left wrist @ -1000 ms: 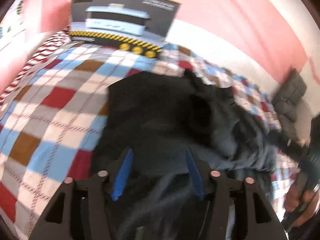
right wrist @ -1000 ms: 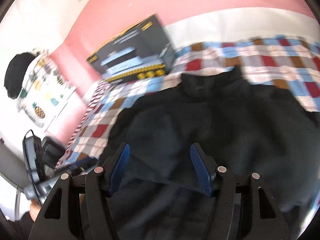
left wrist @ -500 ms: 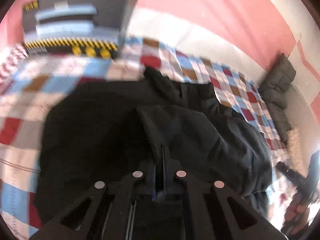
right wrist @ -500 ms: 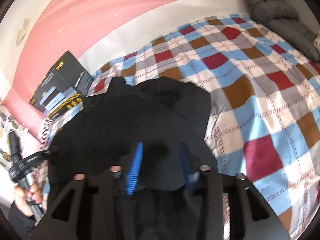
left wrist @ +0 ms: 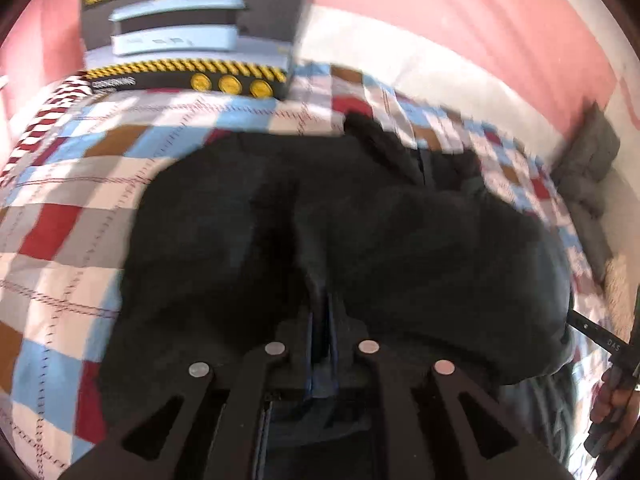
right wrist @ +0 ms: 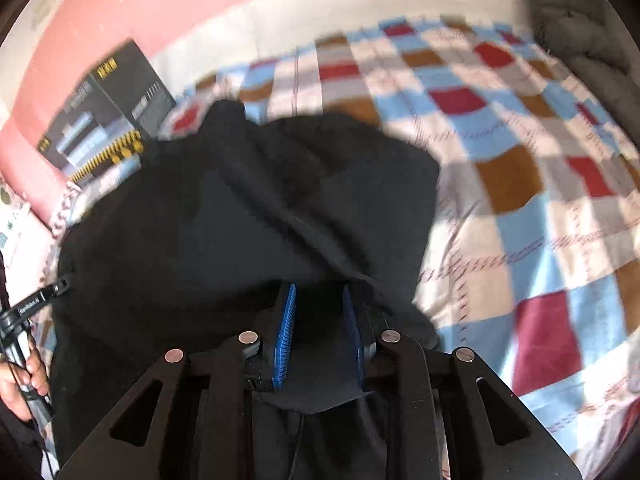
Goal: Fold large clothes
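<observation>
A dark garment [left wrist: 360, 240] lies on the bed [left wrist: 60, 220], spread over the checked cover from the centre of the left wrist view out to about 4 o'clock. Its collar end points to 12 o'clock, toward the box [left wrist: 192, 32] by the pink wall.

The left gripper [left wrist: 322, 320] has its jaws pressed together, with a ridge of dark cloth running up out of them, so it seems pinched on the near edge of the garment. The right gripper [right wrist: 318, 320] is narrowed but not fully closed; dark fabric fills the gap between its blue pads [right wrist: 285, 336], and it looks clamped on a thicker fold of the same hem.

In the right wrist view the garment [right wrist: 240, 208] sits from centre to 9 o'clock, with bare cover from 1 to 5 o'clock.

The fold looks early. The cloth is still bunched and creased, one side lies doubled over the body, and no neat rectangle shows. Judging by the two near-edge grips, carrying the hem toward the collar and flattening remain. Blur hides finer detail.
</observation>
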Tool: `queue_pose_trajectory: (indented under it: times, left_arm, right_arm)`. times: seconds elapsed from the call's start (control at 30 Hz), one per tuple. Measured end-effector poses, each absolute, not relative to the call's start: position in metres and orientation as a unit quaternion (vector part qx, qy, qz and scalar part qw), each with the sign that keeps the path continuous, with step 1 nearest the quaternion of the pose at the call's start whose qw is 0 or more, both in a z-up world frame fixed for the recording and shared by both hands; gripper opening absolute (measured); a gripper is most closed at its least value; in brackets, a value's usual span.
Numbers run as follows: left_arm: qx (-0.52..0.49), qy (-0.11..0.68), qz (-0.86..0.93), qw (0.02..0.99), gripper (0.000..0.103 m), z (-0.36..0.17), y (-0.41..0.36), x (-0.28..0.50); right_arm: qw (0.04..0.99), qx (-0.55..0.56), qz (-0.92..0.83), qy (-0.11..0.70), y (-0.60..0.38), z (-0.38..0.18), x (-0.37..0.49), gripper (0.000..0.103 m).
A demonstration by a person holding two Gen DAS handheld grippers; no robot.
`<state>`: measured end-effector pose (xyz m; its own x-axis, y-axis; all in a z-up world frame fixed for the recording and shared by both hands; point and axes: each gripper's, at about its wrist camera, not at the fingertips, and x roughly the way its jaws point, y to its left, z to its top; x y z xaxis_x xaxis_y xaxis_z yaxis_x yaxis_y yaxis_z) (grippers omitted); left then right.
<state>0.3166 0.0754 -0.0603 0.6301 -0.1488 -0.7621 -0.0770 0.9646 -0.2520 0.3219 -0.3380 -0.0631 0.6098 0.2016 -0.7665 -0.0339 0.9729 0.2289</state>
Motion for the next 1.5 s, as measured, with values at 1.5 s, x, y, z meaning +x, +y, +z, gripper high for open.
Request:
queue_pose_trajectory:
  times: [1.5]
  left_arm:
    - [-0.101,0.439,-0.023,0.892,0.01,-0.031,0.063,0.202]
  right_arm:
    - [0.9,0.058,0.048,0.43,-0.31,-0.022,0.183,0.034]
